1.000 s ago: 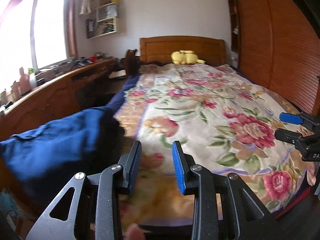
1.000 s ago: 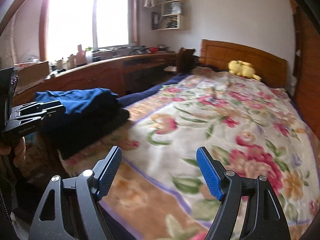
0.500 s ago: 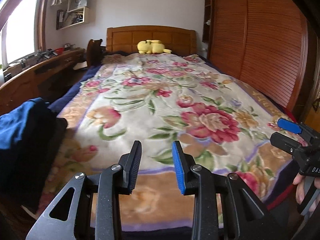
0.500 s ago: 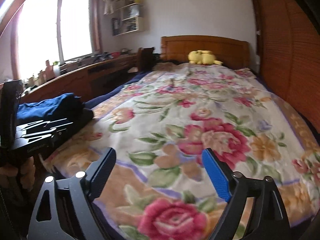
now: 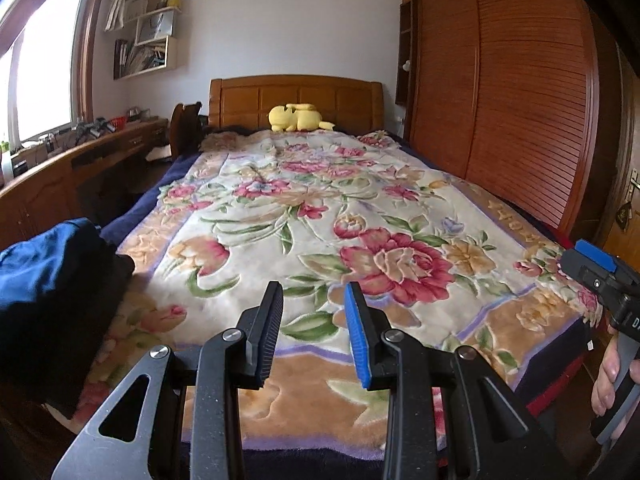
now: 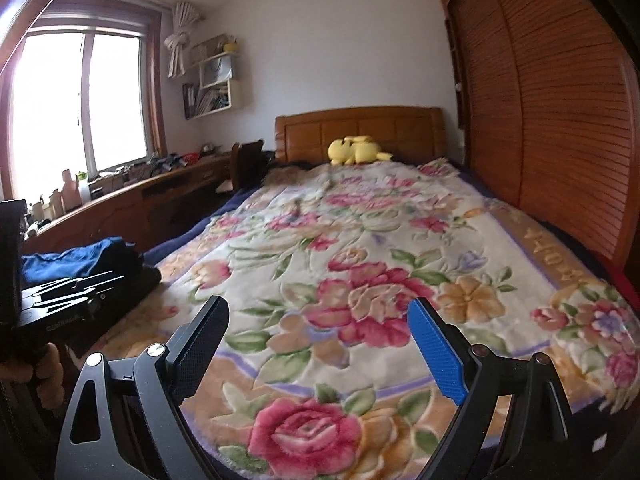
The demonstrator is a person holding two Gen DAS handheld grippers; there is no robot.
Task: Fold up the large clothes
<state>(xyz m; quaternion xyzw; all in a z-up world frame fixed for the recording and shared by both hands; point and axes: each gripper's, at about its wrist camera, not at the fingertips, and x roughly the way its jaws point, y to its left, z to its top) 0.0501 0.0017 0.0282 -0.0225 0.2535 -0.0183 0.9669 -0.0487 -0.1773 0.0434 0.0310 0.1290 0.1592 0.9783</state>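
lying left of both grippers: folded blue clothes [image 5: 44, 264] | bed [image 5: 532, 312] corner

Blue clothes [image 5: 44, 264] cut off at left edge; desk clutter [image 6: 72, 192] too small to identify.

Black tool [image 5: 314, 336], blue-padded fingers [image 5: 357, 336]
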